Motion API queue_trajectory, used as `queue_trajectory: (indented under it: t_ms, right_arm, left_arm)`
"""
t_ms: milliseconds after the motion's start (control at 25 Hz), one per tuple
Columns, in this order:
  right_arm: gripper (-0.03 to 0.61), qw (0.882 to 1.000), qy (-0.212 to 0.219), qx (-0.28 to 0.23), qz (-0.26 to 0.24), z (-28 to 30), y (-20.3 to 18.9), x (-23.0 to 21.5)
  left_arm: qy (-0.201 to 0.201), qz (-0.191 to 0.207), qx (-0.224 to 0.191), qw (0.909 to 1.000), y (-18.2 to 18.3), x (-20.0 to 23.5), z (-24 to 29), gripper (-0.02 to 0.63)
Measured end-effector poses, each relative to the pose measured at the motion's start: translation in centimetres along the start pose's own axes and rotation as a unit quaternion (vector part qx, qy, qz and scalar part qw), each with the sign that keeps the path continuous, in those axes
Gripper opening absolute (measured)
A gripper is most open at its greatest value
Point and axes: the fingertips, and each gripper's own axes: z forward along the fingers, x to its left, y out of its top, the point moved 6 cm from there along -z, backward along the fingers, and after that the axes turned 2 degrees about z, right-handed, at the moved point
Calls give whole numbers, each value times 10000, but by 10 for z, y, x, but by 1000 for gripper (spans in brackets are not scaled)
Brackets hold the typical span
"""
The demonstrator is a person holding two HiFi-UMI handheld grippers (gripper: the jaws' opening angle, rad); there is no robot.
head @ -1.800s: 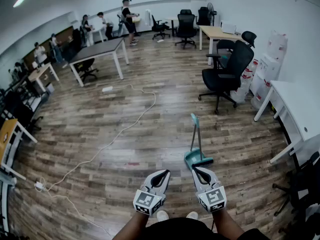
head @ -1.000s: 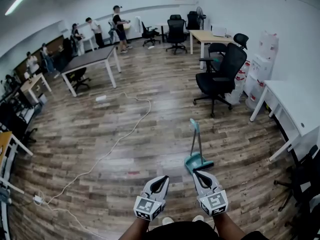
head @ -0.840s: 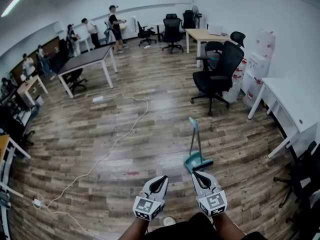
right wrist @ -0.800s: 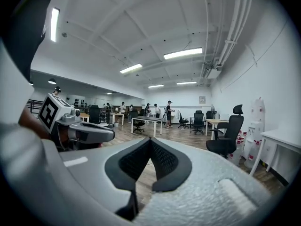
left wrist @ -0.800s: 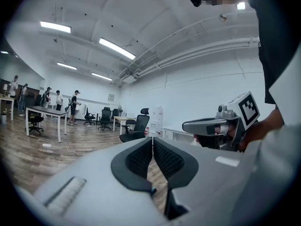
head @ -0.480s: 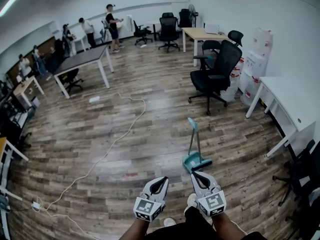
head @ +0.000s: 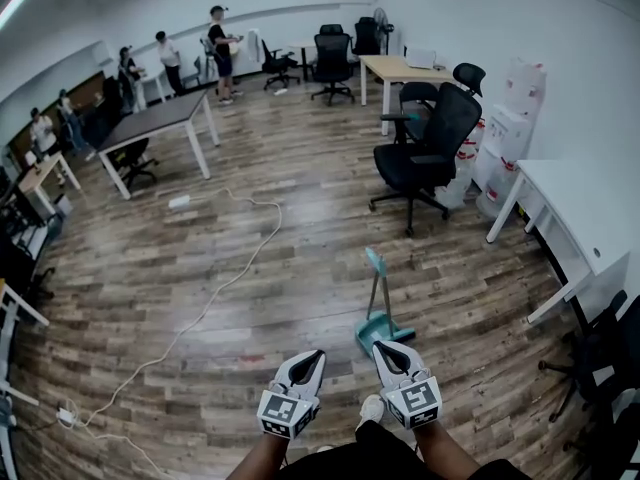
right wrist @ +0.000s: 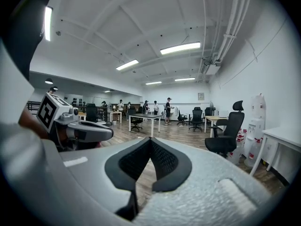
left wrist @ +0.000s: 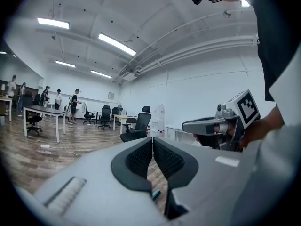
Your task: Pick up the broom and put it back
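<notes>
Open floor [head: 320, 258] lies ahead. A cable [head: 197, 316] trails left, the broom [head: 372, 330] stands near centre, and an office chair [head: 430, 148] and white bench [head: 590, 208] crowd the right.

The teal broom [head: 380, 322] stands upright on the wooden floor [head: 300, 268]. Its thin handle leans slightly left, teal-tipped

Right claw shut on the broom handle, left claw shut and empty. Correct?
No. The right claw is shut on nothing: in the head view the broom stands free on the floor just ahead of it. Left claw shut and empty, as stated.
</notes>
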Motion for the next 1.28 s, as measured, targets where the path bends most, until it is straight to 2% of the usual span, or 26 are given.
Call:
queue_trajectory:
  t_ms: [520, 680, 760, 1160, 1280]
  right_arm:
    - [2, 9999, 114, 5, -51, 56, 5, -95]
    - [3, 9999, 77, 100, -101, 64, 16, -121]
    - [3, 9996, 185, 120, -203, 70, 9, -133]
    - [3, 9996, 190, 69, -193, 111, 18, -162]
    - [3, 9999, 88, 48, -135, 128, 27, -171]
  left_arm:
    - [205, 131, 84, 9997, 15, 29, 101, 26]
    - [232, 13, -1, 9997, 23, 30, 129, 26]
    - [260, 19, -79, 9996, 27, 31, 141, 25]
    - [482, -124, -173, 9986, 33, 60, 174, 17]
    - [382, -61, -146, 9991, 33, 74, 190, 17]
